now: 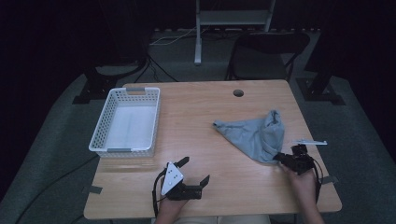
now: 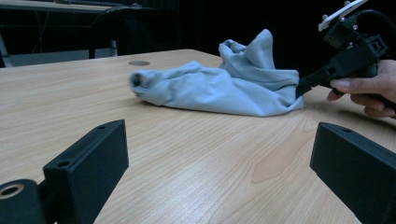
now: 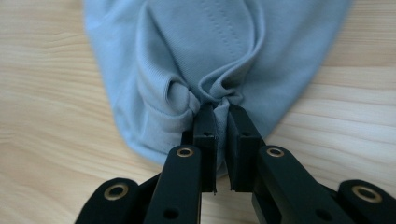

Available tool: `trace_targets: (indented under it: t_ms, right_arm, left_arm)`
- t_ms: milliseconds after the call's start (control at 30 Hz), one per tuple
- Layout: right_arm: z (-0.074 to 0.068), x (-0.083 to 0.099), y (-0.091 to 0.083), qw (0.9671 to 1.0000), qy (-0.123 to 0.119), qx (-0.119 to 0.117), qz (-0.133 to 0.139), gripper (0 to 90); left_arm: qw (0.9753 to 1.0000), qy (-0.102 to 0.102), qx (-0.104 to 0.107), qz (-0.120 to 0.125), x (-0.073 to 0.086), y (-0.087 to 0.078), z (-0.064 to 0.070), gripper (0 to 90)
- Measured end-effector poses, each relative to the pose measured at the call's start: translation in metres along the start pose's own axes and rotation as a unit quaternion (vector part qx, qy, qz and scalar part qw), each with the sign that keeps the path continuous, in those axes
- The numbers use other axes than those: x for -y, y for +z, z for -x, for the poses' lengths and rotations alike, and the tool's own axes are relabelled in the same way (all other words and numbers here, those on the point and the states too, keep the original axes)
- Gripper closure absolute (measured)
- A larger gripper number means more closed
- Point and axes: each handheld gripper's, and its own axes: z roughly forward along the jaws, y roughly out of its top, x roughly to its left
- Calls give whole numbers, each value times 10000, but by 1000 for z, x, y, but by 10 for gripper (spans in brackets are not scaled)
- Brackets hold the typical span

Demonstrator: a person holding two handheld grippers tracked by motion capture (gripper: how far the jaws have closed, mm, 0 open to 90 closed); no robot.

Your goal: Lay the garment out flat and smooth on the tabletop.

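A crumpled pale blue cloth (image 1: 256, 134) lies on the right half of the wooden table (image 1: 205, 116). My right gripper (image 1: 279, 158) is shut on the cloth's near edge; in the right gripper view the fabric (image 3: 210, 56) bunches into folds between the two black jaws of that gripper (image 3: 219, 109). My left gripper (image 1: 195, 171) stands open over bare wood near the table's front, left of the cloth, with nothing between its jaws. In the left gripper view the cloth (image 2: 219, 86) lies ahead, and the right gripper (image 2: 299, 88) pinches its right end.
A white perforated basket (image 1: 100, 128) stands empty at the table's left side. A round cable hole (image 1: 238, 93) sits near the far edge. A dark chair (image 1: 268, 51) stands behind the table.
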Motion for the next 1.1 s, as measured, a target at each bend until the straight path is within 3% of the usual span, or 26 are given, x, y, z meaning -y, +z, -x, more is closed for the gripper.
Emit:
trace_targets:
  t_ms: [200, 267, 300, 433, 533, 567, 600, 633, 700, 767, 967, 1067, 1100]
  right_arm:
    - [-31, -2, 15, 9988, -329, -340, -137, 832]
    - [-34, -3, 16, 9983, -306, -466, -168, 786]
    - [-33, -3, 14, 9981, -236, -551, -165, 722]
    - [-30, -9, -8, 9975, -167, -679, 75, 575]
    - [-23, -24, -34, 9957, -13, -790, 478, 505]
    - [-23, -24, -34, 9957, -13, -790, 478, 505]
    - [-21, -37, -43, 9940, -56, -900, 621, 436]
    - [-22, -42, -44, 9936, -96, -952, 594, 415]
    - [-25, -51, -44, 9938, -200, -920, 599, 391]
    - [-33, -64, -40, 9936, -432, -912, 508, 361]
    - [-51, -96, -2, 9946, -700, -753, 109, 331]
    - [-52, -100, 8, 9952, -733, -649, 20, 362]
    - [-53, -102, 13, 9951, -768, -629, -23, 436]
  left_arm:
    - [10000, -13, -1, 15, 0, 0, 0, 53]
    - [10000, -18, 0, 19, 0, 0, 0, 53]
    - [10000, -23, 2, 14, 0, 0, 0, 52]
    - [10000, -18, -4, 12, 0, 0, 0, 53]
    - [10000, -14, -3, 16, 0, 0, 0, 53]
    - [10000, -14, -3, 16, 0, 0, 0, 53]
    - [10000, -12, 8, 16, 0, 0, 0, 53]
    - [10000, -12, 8, 16, 0, 0, 0, 52]
    - [10000, -17, 7, 12, 0, 0, 0, 53]
    - [10000, -15, 7, 12, 0, 0, 0, 53]
    - [10000, -17, 23, 13, 0, 0, 0, 53]
    - [10000, -21, 29, 17, 0, 0, 0, 53]
    - [10000, -26, 31, 18, 0, 0, 0, 53]
